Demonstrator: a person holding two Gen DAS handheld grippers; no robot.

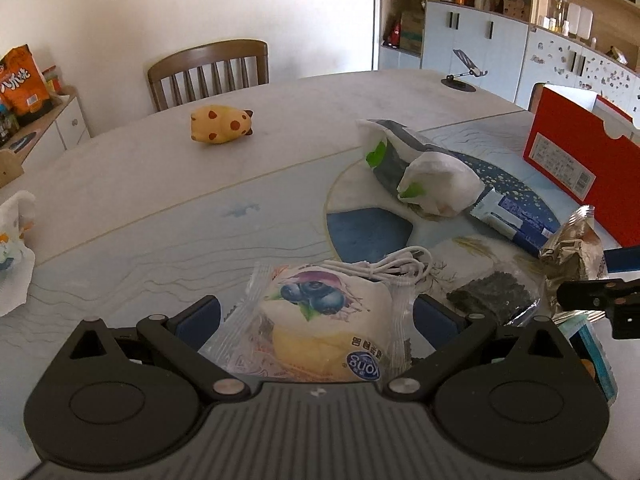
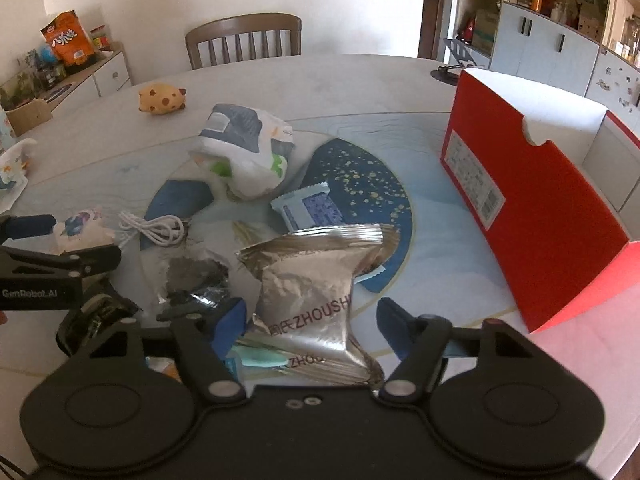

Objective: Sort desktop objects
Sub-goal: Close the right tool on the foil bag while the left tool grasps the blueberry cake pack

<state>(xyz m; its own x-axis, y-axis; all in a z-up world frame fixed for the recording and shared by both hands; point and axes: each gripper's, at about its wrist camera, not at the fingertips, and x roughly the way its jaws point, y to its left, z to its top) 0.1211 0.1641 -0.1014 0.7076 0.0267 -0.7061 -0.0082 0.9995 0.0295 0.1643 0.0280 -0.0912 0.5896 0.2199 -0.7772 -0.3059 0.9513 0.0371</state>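
My left gripper [image 1: 316,320] is open, its blue pads on either side of a blueberry cake packet [image 1: 324,320] lying on the table. My right gripper [image 2: 312,324] is open around a silver foil snack bag [image 2: 316,284], pads not clearly touching it. The foil bag [image 1: 572,256] and the right gripper's fingers [image 1: 592,292] also show at the right edge of the left wrist view. The cake packet [image 2: 80,228] and left gripper [image 2: 60,248] show at the left of the right wrist view. An open red box [image 2: 540,200] stands to the right.
On the table lie a white cable [image 2: 156,228], a dark seaweed packet [image 2: 196,276], a blue wafer packet [image 2: 308,212], a white tissue pack [image 2: 244,152] and a yellow spotted toy [image 2: 162,98]. A chair [image 2: 244,40] stands behind the table. A phone stand [image 1: 464,76] is at the far edge.
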